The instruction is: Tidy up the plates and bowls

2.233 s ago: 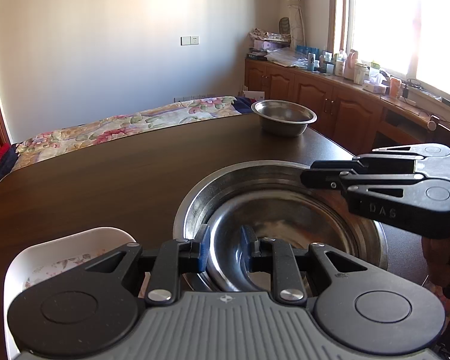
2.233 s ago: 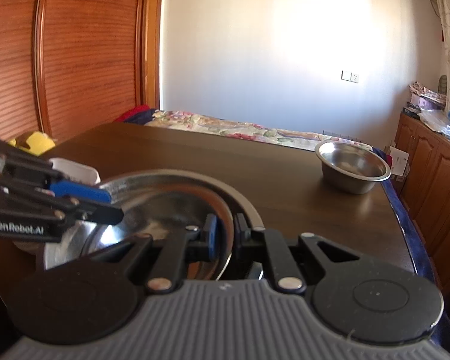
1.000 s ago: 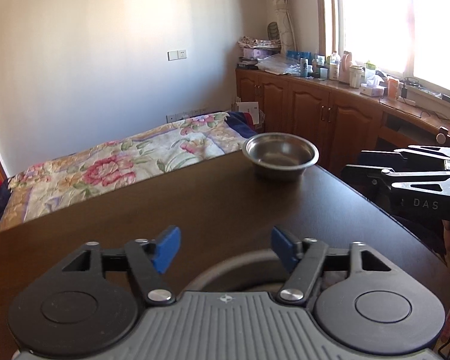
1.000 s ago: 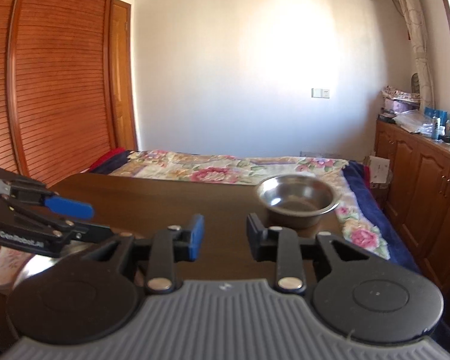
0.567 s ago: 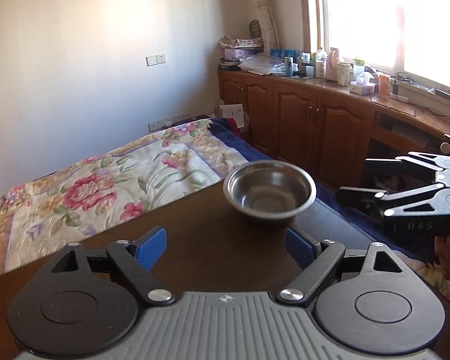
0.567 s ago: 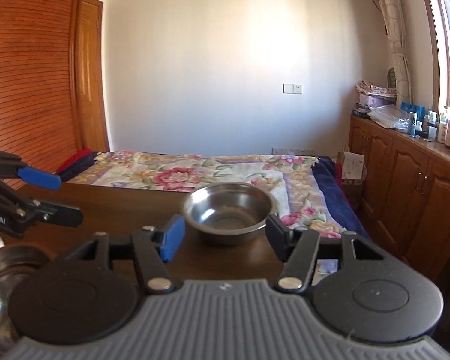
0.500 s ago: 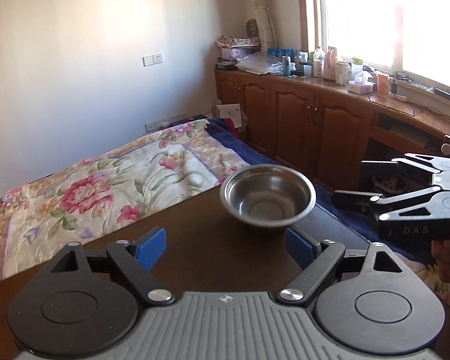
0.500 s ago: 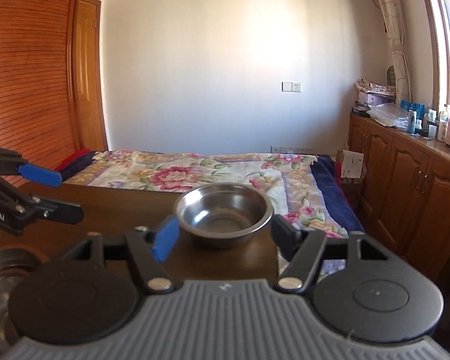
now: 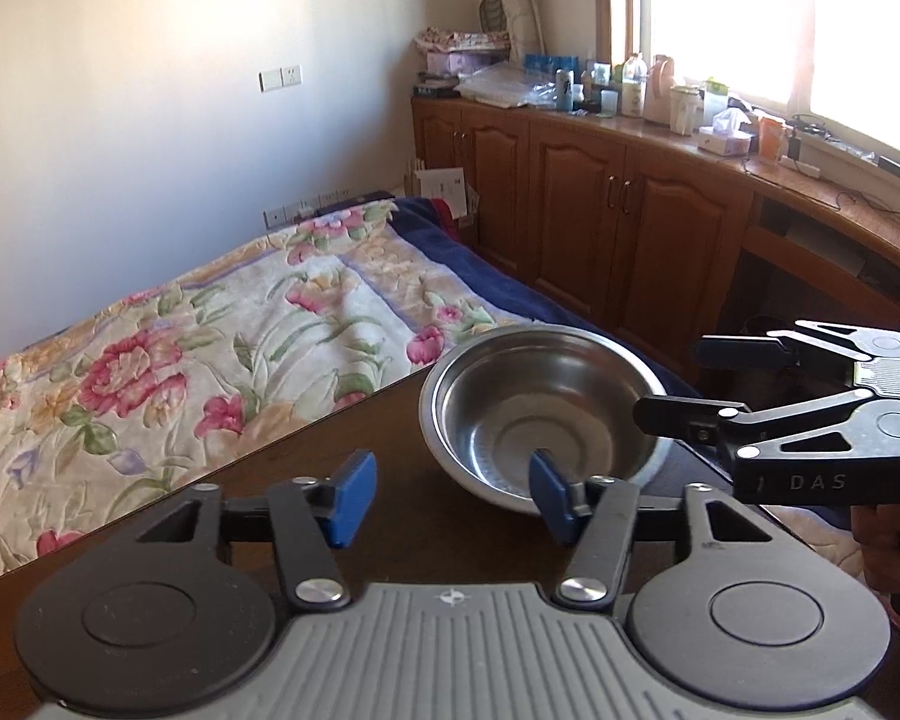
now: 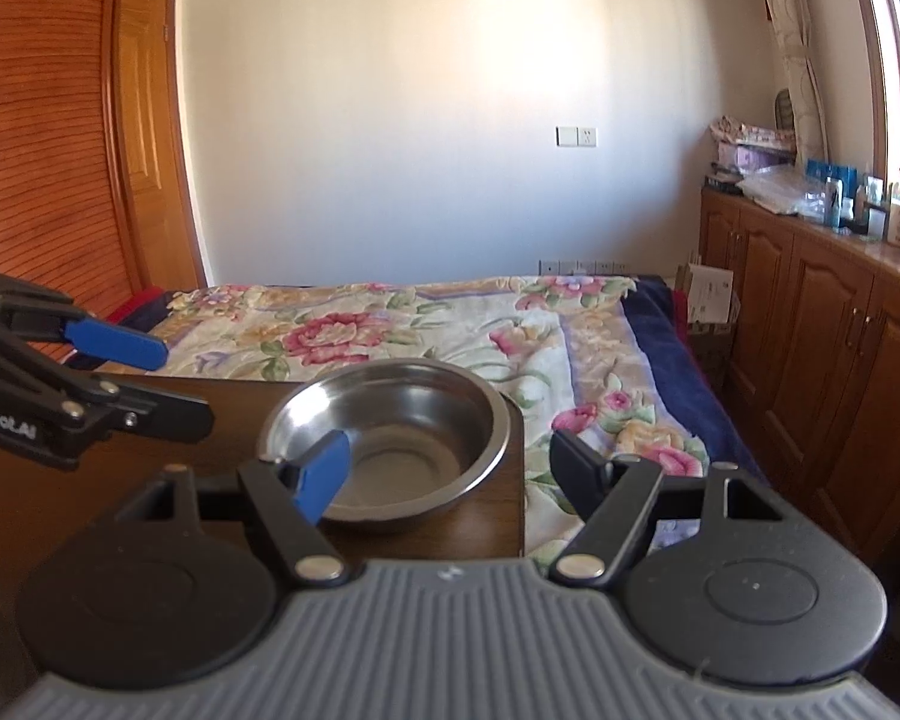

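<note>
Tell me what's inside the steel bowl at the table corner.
The steel bowl looks empty: bare shiny metal inside. The right gripper's blue fingertip covers part of the near wall, so that patch is unseen.

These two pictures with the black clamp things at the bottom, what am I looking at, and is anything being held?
They are hand-held grabbers, one in each of a person's hands, each with a camera looking along its two fingers. One picture is from the left gripper, the other from the right gripper; each also shows the other grabber from the side. On the dark wooden table, near its corner, sits one steel bowl. Behind it lies a bed with a floral cover. Nothing is held: both grippers are open close to the bowl, and the left's jaws have just been closing.
</note>
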A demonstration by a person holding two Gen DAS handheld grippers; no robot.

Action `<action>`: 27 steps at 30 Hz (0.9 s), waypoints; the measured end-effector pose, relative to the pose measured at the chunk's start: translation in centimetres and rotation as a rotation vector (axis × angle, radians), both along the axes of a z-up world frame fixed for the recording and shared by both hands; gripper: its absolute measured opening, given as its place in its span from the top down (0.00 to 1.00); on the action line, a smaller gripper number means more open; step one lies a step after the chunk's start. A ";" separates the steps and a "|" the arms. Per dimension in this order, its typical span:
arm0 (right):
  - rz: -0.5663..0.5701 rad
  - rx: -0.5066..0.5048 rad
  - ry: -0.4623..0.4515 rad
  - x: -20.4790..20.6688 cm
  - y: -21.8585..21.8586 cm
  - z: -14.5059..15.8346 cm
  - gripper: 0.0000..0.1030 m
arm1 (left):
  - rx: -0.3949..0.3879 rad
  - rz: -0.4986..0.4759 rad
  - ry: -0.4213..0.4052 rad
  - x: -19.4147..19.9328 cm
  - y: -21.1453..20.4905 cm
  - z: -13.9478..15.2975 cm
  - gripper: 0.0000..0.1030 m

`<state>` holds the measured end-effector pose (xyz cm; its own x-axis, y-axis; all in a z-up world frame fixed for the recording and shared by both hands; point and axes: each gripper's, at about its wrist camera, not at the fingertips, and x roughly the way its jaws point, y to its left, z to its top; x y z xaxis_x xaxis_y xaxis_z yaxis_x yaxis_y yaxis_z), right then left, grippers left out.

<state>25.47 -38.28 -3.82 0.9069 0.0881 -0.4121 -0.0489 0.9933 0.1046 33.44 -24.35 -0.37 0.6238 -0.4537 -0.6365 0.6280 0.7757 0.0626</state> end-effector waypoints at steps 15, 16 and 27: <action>0.039 0.123 0.058 1.8 -1.3 -1.3 0.44 | 0.037 -0.001 0.049 3.0 -1.9 -2.0 0.55; 0.043 0.132 0.061 1.9 -1.3 -1.4 0.45 | 0.039 -0.004 0.051 3.0 -2.0 -2.1 0.56; 0.057 0.157 0.084 2.2 -1.2 -1.5 0.57 | 0.053 -0.023 0.063 3.0 -2.5 -2.2 0.72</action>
